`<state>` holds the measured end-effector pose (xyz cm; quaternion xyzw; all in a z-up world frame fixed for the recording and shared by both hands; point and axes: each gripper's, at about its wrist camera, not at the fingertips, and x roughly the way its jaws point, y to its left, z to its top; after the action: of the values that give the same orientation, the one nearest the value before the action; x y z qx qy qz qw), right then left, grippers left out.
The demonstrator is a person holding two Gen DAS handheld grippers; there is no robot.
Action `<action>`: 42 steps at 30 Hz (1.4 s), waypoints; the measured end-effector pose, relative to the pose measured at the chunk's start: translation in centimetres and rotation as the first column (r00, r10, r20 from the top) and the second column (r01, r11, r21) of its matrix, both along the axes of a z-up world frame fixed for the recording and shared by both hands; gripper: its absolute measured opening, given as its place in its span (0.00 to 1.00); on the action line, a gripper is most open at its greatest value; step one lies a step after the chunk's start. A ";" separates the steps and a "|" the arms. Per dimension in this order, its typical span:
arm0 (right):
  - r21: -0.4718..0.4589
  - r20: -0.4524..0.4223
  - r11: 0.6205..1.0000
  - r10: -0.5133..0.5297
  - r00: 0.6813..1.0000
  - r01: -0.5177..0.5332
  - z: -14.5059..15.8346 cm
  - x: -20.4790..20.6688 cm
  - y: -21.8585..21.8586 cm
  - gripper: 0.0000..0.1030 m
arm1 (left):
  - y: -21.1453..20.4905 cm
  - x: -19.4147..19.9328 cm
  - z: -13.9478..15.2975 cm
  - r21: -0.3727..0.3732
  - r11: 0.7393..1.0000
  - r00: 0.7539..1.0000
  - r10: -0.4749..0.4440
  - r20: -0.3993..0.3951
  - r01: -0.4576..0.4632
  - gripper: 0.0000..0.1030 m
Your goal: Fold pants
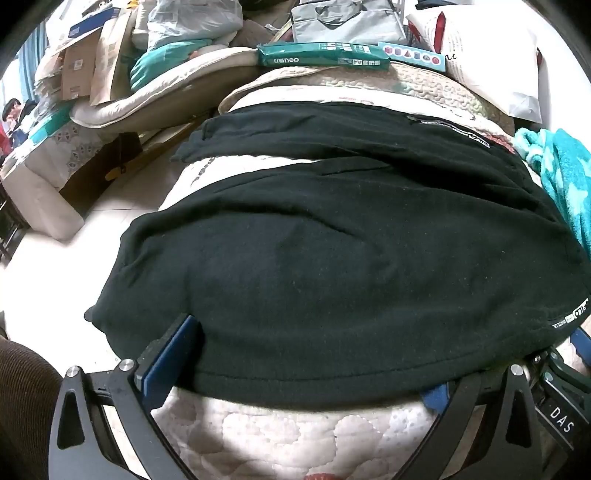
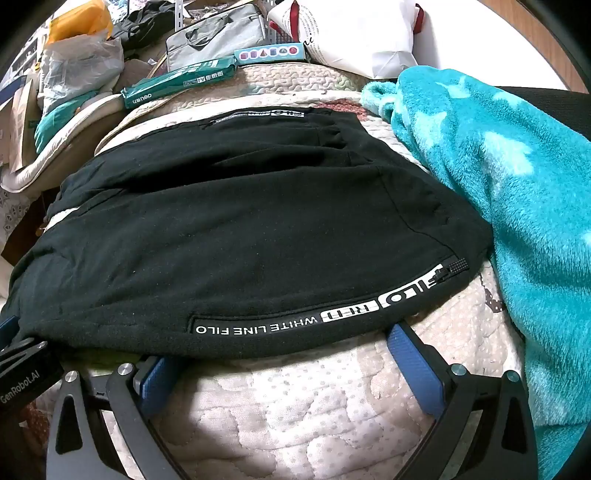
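Note:
Black pants (image 1: pixel 332 240) lie spread across a quilted bed (image 1: pixel 295 435), the two legs running to the left. A white lettered stripe (image 2: pixel 295 325) runs along the near edge by a zip pocket. My left gripper (image 1: pixel 314 354) stands wide open at the near hem. Its left finger (image 1: pixel 173 354) shows beside the cloth, and the right one is mostly hidden under it. My right gripper (image 2: pixel 280 345) is also wide open, with both blue fingertips (image 2: pixel 402 347) tucked just under the lettered edge. Neither gripper's pads press on the fabric.
A teal fleece blanket (image 2: pixel 498 184) is heaped right of the pants. Along the bed's far edge lie a green paper pack (image 1: pixel 321 55), a grey bag (image 1: pixel 347 22) and a white bag (image 2: pixel 362 37). Boxes and bags (image 1: pixel 85 62) crowd the far left above a pale floor (image 1: pixel 55 277).

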<state>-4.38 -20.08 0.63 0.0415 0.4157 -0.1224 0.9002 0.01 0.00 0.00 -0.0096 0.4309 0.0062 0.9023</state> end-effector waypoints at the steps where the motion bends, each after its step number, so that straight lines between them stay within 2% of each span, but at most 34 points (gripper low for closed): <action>1: 0.000 0.000 1.000 0.000 1.000 0.000 0.0 0.0 0.0 1.00 | 0.0 0.0 0.0 0.000 1.000 1.000 0.000 0.001 0.000 1.00; 18: 0.000 0.000 1.000 0.000 1.000 0.000 0.0 0.0 0.0 1.00 | 0.1 0.1 0.0 0.007 1.000 1.000 -0.004 0.004 0.004 1.00; 23: 0.007 -0.007 1.000 -0.002 1.000 0.002 0.0 0.0 -0.1 1.00 | 0.3 -1.0 0.4 0.016 1.000 1.000 -0.023 -0.001 0.023 1.00; 32: 0.050 -0.060 0.999 0.007 0.998 -0.004 0.3 0.6 -0.7 1.00 | 0.3 -1.0 0.8 0.004 0.997 0.994 -0.081 -0.073 0.082 1.00; 36: 0.041 -0.128 0.999 -0.008 0.992 0.013 0.3 1.4 -0.4 1.00 | 0.6 -1.0 0.8 -0.015 0.995 0.991 -0.095 -0.091 0.094 1.00; 42: 0.043 -0.138 0.999 0.013 0.990 -0.007 0.5 1.4 -0.5 1.00 | 0.7 -1.6 1.8 0.012 0.997 0.989 -0.075 -0.129 0.077 1.00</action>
<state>-2.95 -20.61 1.10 0.0500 0.4800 -0.1116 0.8687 -1.57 0.67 1.79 0.0146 0.4882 -0.0239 0.8723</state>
